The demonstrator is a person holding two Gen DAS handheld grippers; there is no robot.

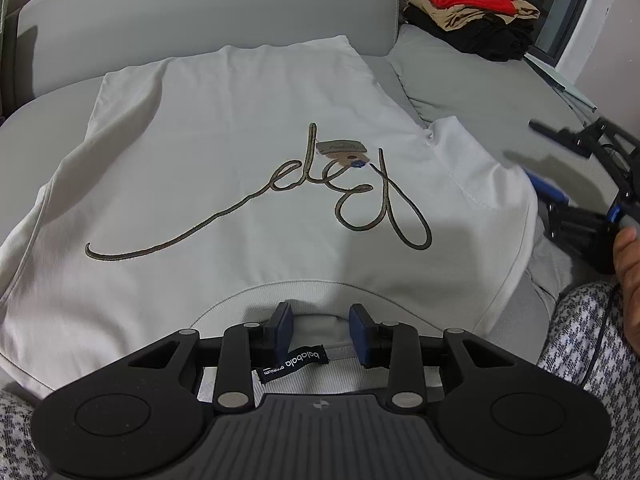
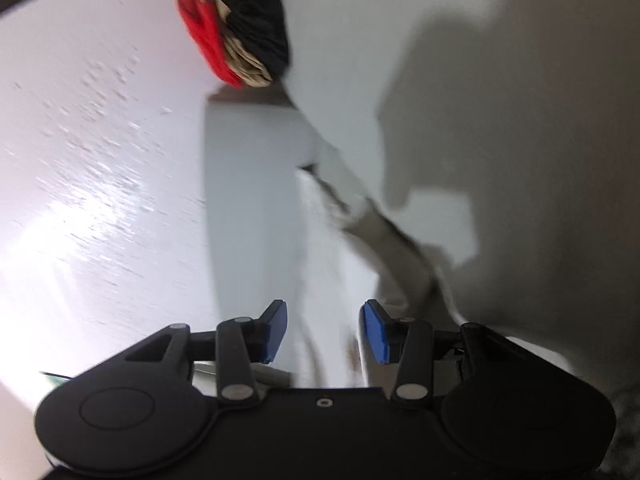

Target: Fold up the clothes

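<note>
A pale grey T-shirt (image 1: pixel 224 152) with a dark looping script design lies spread face up on a grey sofa (image 1: pixel 480 92), its collar nearest me. A cardboard hang tag (image 1: pixel 342 152) rests on the print. My left gripper (image 1: pixel 320 330) is open, its blue pads (image 1: pixel 282 328) either side of the neck opening above the black label (image 1: pixel 294 362). My right gripper (image 2: pixel 323 330) is open and empty; in the left wrist view it hovers (image 1: pixel 540 184) by the shirt's right sleeve (image 1: pixel 472 160). Its own view is blurred and rolled sideways.
A stack of folded clothes (image 1: pixel 468 12), red on top of tan and black, sits at the sofa's far right; it also shows in the right wrist view (image 2: pixel 236 28). The sofa backrest (image 1: pixel 200 8) rises behind the shirt. A houndstooth fabric (image 1: pixel 592 344) lies at the near edge.
</note>
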